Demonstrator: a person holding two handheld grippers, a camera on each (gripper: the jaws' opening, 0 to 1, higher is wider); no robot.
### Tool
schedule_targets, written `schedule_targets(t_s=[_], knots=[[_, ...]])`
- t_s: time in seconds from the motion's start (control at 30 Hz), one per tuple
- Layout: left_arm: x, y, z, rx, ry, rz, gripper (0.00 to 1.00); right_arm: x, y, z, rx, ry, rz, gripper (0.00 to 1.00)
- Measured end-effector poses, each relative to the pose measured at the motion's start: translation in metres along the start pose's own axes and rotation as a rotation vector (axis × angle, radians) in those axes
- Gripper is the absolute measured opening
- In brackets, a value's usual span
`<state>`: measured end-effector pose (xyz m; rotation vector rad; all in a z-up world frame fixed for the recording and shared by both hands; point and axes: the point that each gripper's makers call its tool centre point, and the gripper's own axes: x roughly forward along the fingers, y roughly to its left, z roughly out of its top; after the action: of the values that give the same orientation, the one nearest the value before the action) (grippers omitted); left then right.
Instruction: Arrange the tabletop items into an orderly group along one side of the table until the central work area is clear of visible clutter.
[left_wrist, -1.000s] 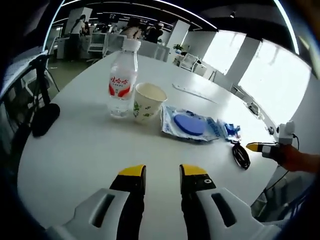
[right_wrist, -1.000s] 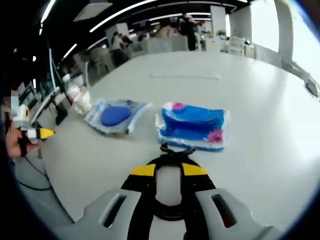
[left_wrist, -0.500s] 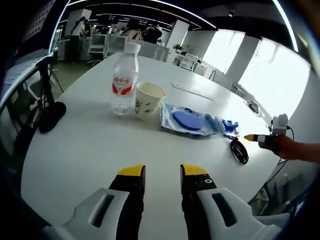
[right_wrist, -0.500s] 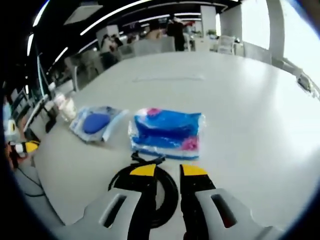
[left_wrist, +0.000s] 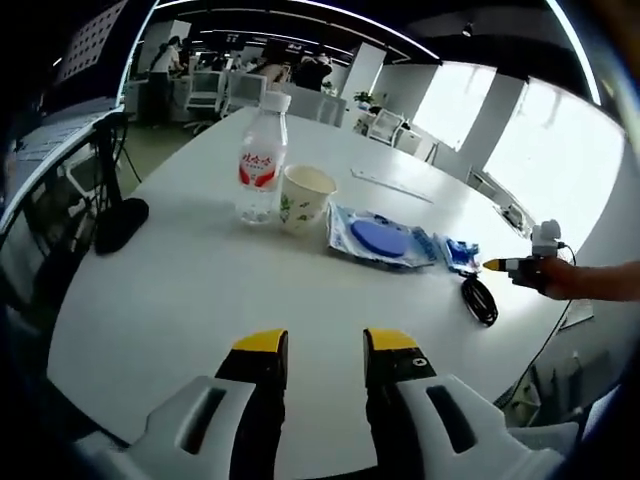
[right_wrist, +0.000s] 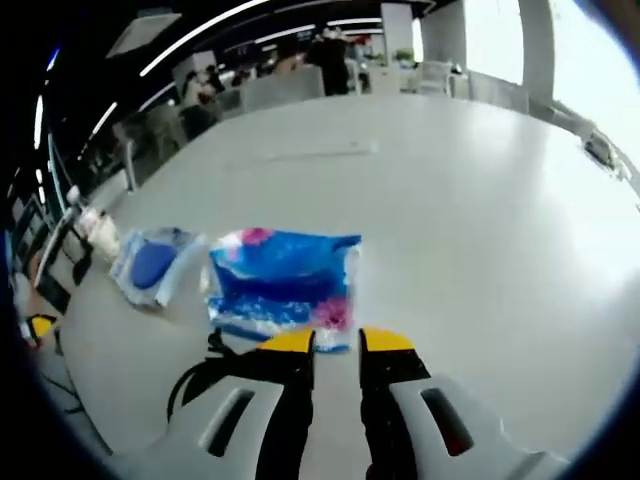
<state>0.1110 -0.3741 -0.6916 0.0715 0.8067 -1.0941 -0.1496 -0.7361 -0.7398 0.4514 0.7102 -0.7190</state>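
Observation:
A water bottle, a paper cup, a packet with a blue disc, a blue patterned packet and a coiled black cable stand in a row across the white table. My left gripper hovers open over the near table edge, nothing between its jaws. My right gripper is open by a narrow gap, just short of the patterned packet. The cable lies free to its left, the disc packet beyond. A hand holds the right gripper beside the cable.
A long pale strip lies farther back on the table. A black object sits off the table's left edge. The far half of the table is bare. People and office chairs stand in the background.
The right gripper has drawn off the cable, which was under its jaws and now lies to their left. The left gripper's camera has backed away slightly; the items stayed put.

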Motion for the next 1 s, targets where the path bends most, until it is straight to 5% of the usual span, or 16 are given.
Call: schedule_targets(t_s=[0.47,1.0], knots=[[-0.009,-0.003,0.000,-0.008,-0.013,0.024,0.29,0.024,-0.013,0.013,-0.013,0.027,-0.013,0.14],[-0.008,-0.005,-0.004,-0.012,-0.005,0.037,0.28,0.036,-0.001,0.016,-0.083,0.027,0.048,0.03]])
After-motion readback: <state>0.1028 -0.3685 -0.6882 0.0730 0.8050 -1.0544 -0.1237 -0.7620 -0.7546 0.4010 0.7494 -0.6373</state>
